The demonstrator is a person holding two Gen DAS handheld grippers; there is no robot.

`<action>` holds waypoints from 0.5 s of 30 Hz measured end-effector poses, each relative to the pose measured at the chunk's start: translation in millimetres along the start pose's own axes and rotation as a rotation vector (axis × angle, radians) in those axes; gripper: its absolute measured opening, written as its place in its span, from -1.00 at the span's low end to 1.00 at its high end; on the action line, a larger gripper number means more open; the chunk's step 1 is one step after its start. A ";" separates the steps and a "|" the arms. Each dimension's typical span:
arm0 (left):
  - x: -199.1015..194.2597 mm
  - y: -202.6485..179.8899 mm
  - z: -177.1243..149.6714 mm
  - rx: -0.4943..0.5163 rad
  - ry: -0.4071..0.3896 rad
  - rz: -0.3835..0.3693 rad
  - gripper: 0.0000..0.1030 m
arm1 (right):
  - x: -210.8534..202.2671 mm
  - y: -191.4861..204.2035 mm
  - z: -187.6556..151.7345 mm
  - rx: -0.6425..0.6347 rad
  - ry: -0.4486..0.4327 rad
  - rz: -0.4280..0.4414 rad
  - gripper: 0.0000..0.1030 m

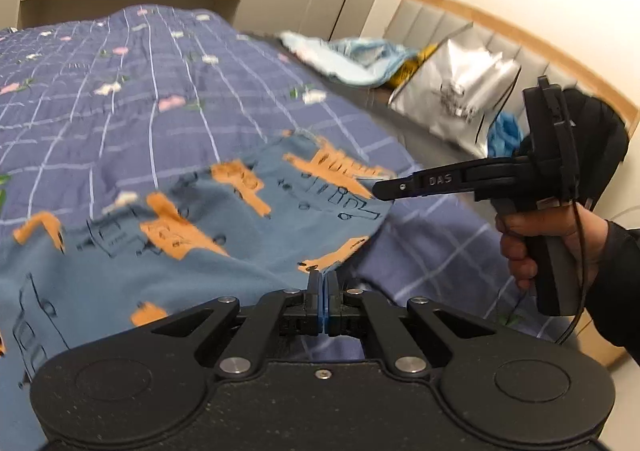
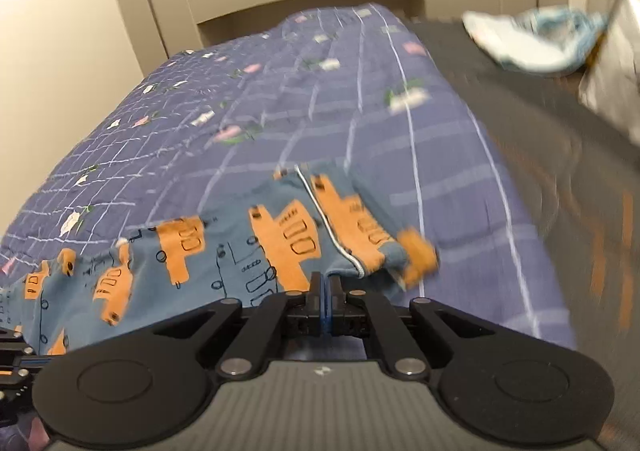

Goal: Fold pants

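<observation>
Pants (image 1: 168, 235): blue, orange print, lying on the near part of the bed's quilt (image 1: 120, 91). Look soft, light, floppy; judged best taken by hem or waistband edges, both corners together. Left tongs (image 1: 323, 283) clenched, fabric edge seemingly pinched. Right tongs (image 2: 325, 285) clenched at the near pants edge; whether they pinch cloth, cannot tell. Silver bag (image 1: 460, 91) far right.

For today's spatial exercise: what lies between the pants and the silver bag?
Left wrist view: the quilt, then a dark strip of bed, between pants and bag.
</observation>
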State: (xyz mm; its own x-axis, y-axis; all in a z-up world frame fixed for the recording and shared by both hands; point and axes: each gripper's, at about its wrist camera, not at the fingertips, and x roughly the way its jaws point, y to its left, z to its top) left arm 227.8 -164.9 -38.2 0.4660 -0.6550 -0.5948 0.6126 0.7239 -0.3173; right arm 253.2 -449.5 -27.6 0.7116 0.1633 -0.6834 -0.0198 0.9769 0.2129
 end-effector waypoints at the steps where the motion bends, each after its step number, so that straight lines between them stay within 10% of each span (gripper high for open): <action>1: 3.0 -0.3 -2.2 0.004 0.012 0.006 -1.00 | 0.6 -5.8 -5.1 0.024 0.000 0.014 -0.96; 8: 9.5 -1.5 -5.1 0.009 0.045 0.031 -1.00 | -2.0 -39.4 -9.5 0.162 -0.047 0.069 -0.41; 15: 12.1 -2.9 -3.9 -0.005 0.047 0.047 -1.00 | 12.5 -52.6 2.2 0.197 -0.054 0.056 -0.46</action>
State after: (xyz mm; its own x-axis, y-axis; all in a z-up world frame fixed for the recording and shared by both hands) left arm 229.1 -174.1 -47.3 0.4636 -0.6091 -0.6435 0.5872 0.7551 -0.2917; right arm 264.7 -499.1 -45.8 0.7497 0.2036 -0.6296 0.0737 0.9199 0.3852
